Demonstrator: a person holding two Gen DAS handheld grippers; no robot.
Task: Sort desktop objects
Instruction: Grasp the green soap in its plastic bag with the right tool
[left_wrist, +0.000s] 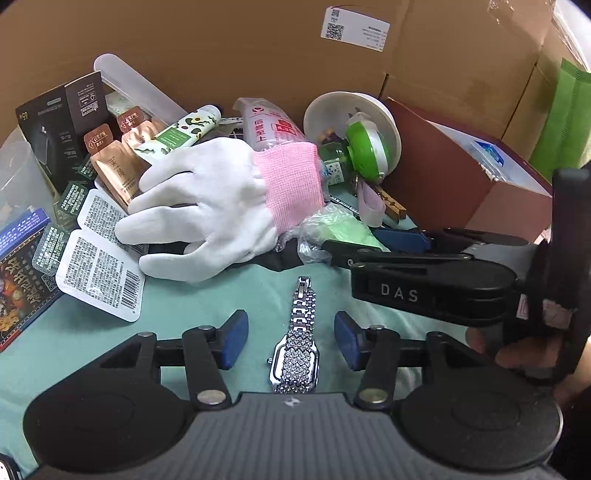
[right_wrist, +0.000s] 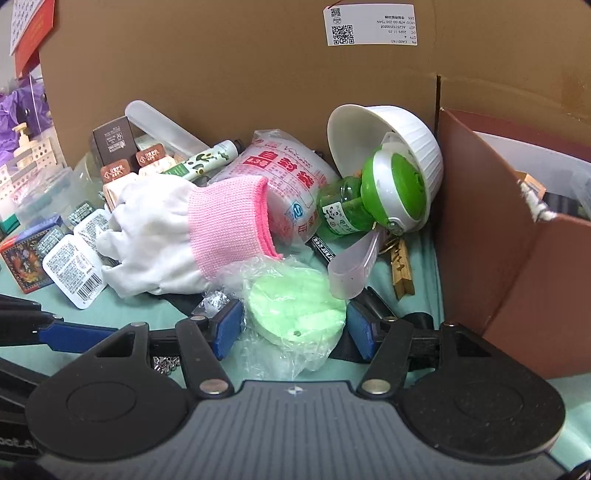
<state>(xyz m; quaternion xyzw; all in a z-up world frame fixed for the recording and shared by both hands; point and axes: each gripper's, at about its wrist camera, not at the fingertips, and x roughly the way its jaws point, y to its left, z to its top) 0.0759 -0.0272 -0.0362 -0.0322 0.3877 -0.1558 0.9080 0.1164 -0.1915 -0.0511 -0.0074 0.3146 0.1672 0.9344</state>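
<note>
Desktop clutter is heaped on the teal cloth (left_wrist: 92, 343) against a cardboard box (left_wrist: 221, 48); nothing in either view shows which item is meant to go where. Nearest the left gripper (left_wrist: 291, 341) lies a rhinestone watch (left_wrist: 297, 350), flat on the cloth and lengthwise between the blue pads (left_wrist: 236, 338), which stand apart and touch nothing. Right gripper (right_wrist: 293, 326) is also spread, its pads either side of a green sponge (right_wrist: 295, 310) in a crinkled clear wrapper — contact with the wrapper cannot be told. Risk 1: the watch band is thin, jointed and glossy; a squeeze across it may slip off the links or pinch the cloth beneath, dragging the cloth and everything on it. Risk 2: the sponge is soft and its film loose, so the pads may catch only plastic and the sponge could slide out on lifting. Risk 3: the two tools work close together — the right gripper's arm crosses just beyond the watch in the left view, so a collision looks likely if both advance. Behind the sponge, a white glove (right_wrist: 147, 236) with a pink cuff, a lilac scoop (right_wrist: 351, 269) and a green bottle (right_wrist: 347, 210) leaning into a tipped white bowl (right_wrist: 406, 136) crowd in; a nudge could topple these. A brown carton (right_wrist: 498, 240) stands to the right.
</note>
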